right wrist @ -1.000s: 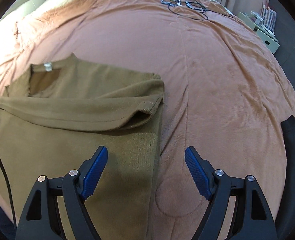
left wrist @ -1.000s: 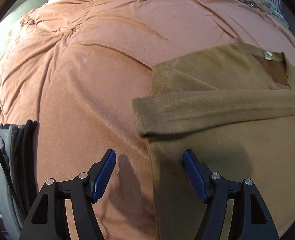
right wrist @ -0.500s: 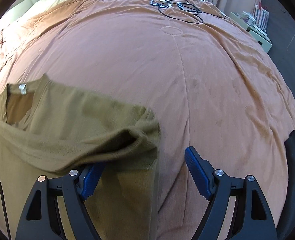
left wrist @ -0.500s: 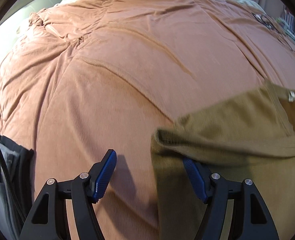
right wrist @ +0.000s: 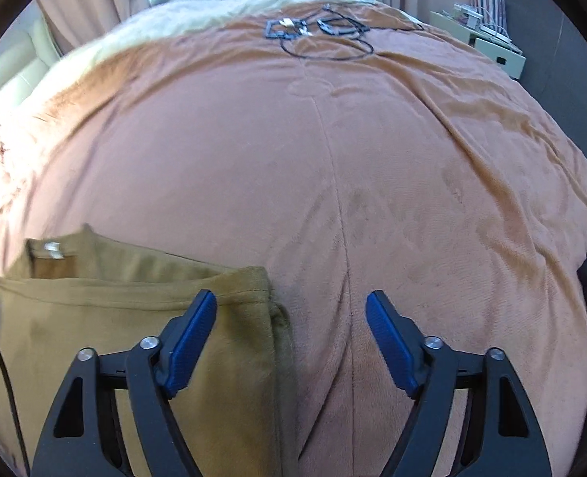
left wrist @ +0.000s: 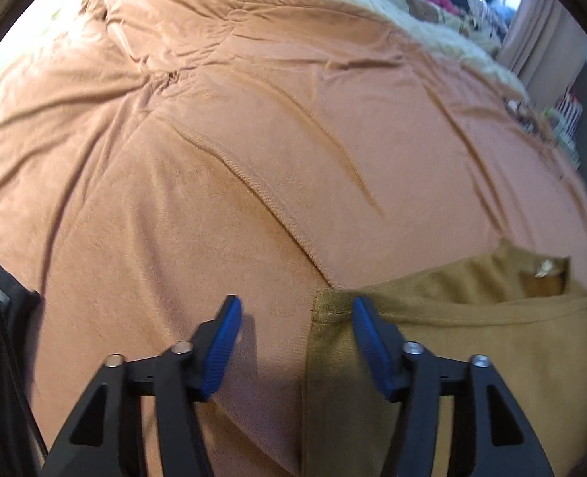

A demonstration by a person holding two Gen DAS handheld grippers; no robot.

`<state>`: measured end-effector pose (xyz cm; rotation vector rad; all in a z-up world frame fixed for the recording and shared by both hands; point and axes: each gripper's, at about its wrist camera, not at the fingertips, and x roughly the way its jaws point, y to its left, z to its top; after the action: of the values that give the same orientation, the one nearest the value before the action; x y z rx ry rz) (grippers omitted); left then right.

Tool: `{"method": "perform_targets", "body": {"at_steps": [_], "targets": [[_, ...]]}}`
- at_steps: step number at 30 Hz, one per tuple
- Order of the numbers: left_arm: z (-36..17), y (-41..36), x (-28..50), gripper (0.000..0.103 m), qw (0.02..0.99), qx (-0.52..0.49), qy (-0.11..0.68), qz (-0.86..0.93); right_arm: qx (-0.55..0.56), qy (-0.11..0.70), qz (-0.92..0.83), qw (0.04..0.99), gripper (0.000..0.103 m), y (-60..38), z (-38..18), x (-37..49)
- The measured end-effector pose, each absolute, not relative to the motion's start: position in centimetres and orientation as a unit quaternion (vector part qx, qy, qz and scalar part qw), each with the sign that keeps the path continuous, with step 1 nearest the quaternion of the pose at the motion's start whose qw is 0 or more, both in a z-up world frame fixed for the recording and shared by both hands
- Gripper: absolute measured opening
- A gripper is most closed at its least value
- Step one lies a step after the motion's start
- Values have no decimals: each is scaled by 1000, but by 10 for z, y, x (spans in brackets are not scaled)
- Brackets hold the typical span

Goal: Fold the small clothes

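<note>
Shirt [left wrist: 452,318]: olive, lying on the bed [left wrist: 253,159], sleeves folded across the body.
Left gripper [left wrist: 293,342]: fingers apart and just been closing, shirt's corner edge between them, not pinched.
Right gripper [right wrist: 291,338]: fingers apart, also closing, astride the opposite corner.
Progress: sleeve folds done; lengthwise fold likely remains.
Hidden: shirt's hem cut off below; collar tag blurred.

We see 1 olive-brown soft knit top [left wrist: 472,342], partly folded, lying flat on the bed. Its neckline with a small pale label faces away from us, and a folded band of the fabric crosses its width just below that neckline.
</note>
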<state>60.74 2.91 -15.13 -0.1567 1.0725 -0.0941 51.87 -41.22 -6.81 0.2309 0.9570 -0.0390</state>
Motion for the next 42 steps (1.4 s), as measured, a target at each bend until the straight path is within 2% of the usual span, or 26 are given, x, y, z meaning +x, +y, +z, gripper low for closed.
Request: {"method": "perform_targets", "body": {"at_steps": [2,4,10,11,12,13,18,36,42], "targets": [[-150,35,607,51,851,-98,513,-57,118,455,-4,883,67,-417,-66,513],[-152,38,605,49,846,-115,516,-70,123,456,10,882,58,-420,-66,506],[-167,42,602,25,825,-163,532,-100,149,469,28,870,47,-436,-78,510],[-169,43,603,16,823,-167,534,-101,156,472,31,867,43,-438,-81,515],[-171,43,603,10,821,-170,536,-101,162,475,33,864,34,-439,-83,516],[-170,43,603,10,821,-173,535,-101,168,476,37,863,26,-441,-85,518],[-156,41,600,6,830,-157,525,-99,154,466,42,870,2,-434,-74,515],[-56,32,582,4,880,-122,449,-99,126,394,30,910,0,-419,8,463],[-48,26,600,4,884,-114,447,-78,120,391,16,912,0,-415,15,469]]}}
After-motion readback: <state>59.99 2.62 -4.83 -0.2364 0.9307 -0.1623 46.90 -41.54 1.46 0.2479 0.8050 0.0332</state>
